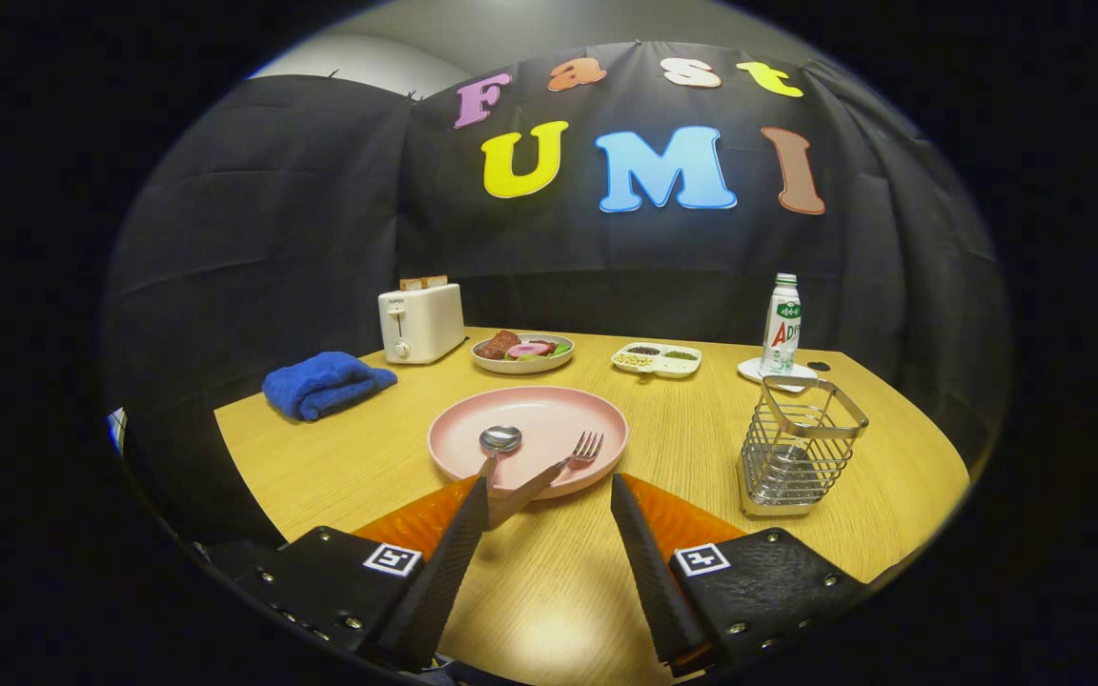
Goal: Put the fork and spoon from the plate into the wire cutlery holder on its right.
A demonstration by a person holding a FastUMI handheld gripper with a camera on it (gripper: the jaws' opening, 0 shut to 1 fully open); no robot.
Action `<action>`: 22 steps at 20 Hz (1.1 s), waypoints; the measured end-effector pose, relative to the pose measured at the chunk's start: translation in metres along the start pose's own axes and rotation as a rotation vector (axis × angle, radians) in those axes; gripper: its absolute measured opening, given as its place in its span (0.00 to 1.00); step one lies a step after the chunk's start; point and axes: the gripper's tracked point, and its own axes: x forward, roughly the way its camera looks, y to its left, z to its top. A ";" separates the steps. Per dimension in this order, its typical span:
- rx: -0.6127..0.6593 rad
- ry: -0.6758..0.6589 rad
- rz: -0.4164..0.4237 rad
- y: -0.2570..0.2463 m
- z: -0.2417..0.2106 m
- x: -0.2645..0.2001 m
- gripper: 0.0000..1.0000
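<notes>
Leftmost on the wooden table (368,457) lies a folded blue towel (325,383), with a white toaster (420,322) behind it. Next comes the pink plate (530,414), just ahead of the fingers. On it rest the spoon (498,443), bowl upward, and to its right the fork (568,457), tines pointing away. Both are plain shiny metal, slim and flat, and their handles run back over the plate's near rim toward the one finger, where they seem to cross or nearly touch; the finger hides their ends. The gripper (549,500) stands wide apart, holding nothing, its fingers poised low over the table short of the plate.

The step in hand looks like the first pickup. Doing it well likely means choosing one handle where it overhangs the rim, closing across its narrow width, and lifting it clear without dragging the other piece along.

Further right, well apart from the plate, stands the wire cutlery holder (802,448), upright and open-topped; whether anything sits inside is hard to tell. A bottle (782,324) stands behind it.
</notes>
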 end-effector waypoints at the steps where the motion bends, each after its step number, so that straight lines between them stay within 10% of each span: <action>1: 0.009 0.001 0.019 0.006 0.000 -0.001 0.82; 22: 0.002 0.067 -0.041 -0.016 -0.021 0.015 0.82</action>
